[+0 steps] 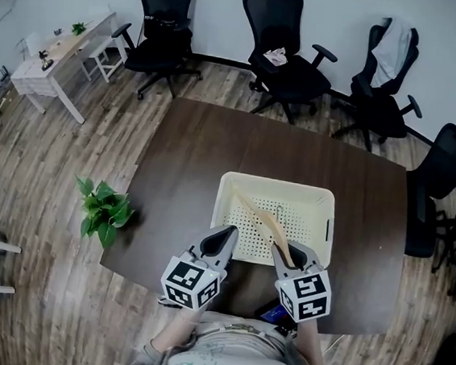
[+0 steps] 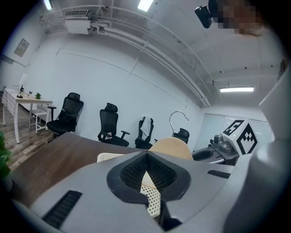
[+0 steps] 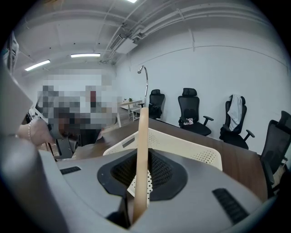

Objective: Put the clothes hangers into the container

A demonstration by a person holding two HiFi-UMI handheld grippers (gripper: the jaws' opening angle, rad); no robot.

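A: Wooden hanger (image 3: 142,136), which tool has it?
B: Right tool (image 1: 288,254) pinches one end; the rest slants over the cream container (image 1: 276,183).
A: And the left tool (image 1: 226,236)?
B: Pressed together on nothing, beside the container's near rim; the container sits toward the near edge of the dark tabletop (image 1: 190,157).

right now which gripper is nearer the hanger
Right. The right gripper is shut on the hanger's near end. The left gripper is empty, apart to the hanger's left by the basket's near rim.
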